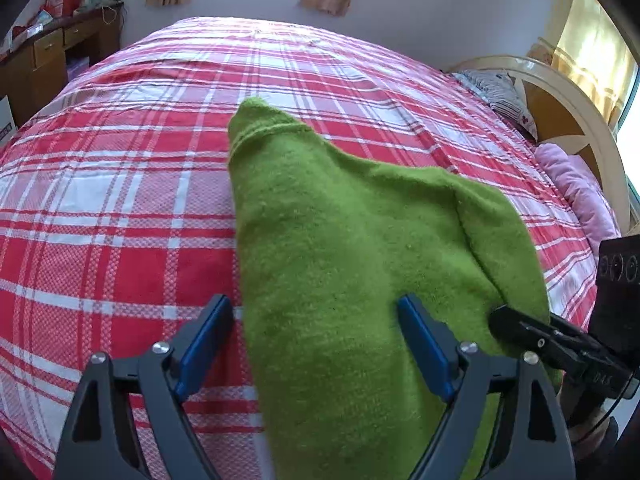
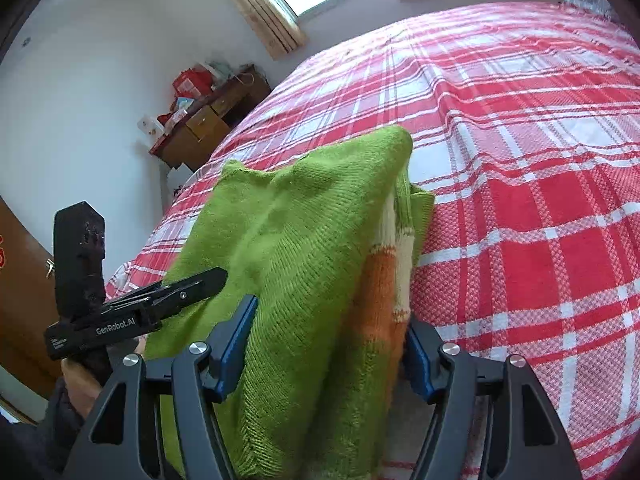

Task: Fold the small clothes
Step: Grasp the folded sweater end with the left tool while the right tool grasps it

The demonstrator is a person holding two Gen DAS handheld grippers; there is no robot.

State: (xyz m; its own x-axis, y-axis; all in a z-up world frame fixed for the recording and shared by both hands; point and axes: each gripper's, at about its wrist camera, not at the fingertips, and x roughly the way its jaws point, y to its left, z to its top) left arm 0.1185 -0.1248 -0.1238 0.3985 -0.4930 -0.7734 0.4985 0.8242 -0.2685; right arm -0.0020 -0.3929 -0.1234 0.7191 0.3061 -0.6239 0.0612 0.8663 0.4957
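Checked bed (image 1: 120,208) fills both frames. At lower centre the green sweater (image 1: 340,260) lies folded over on it. Left tongs (image 1: 316,344) and right tongs (image 2: 332,344) stand wide, gripping nothing; further folding is judged left.

Both black grippers, the left gripper (image 1: 316,344) and the right gripper (image 2: 332,344), have blue pads, silver screws, and white "GenRobot.AI" lettering.

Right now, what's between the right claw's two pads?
The green sweater, bunched, with its orange-and-white striped part beside the right pad; right wrist view.
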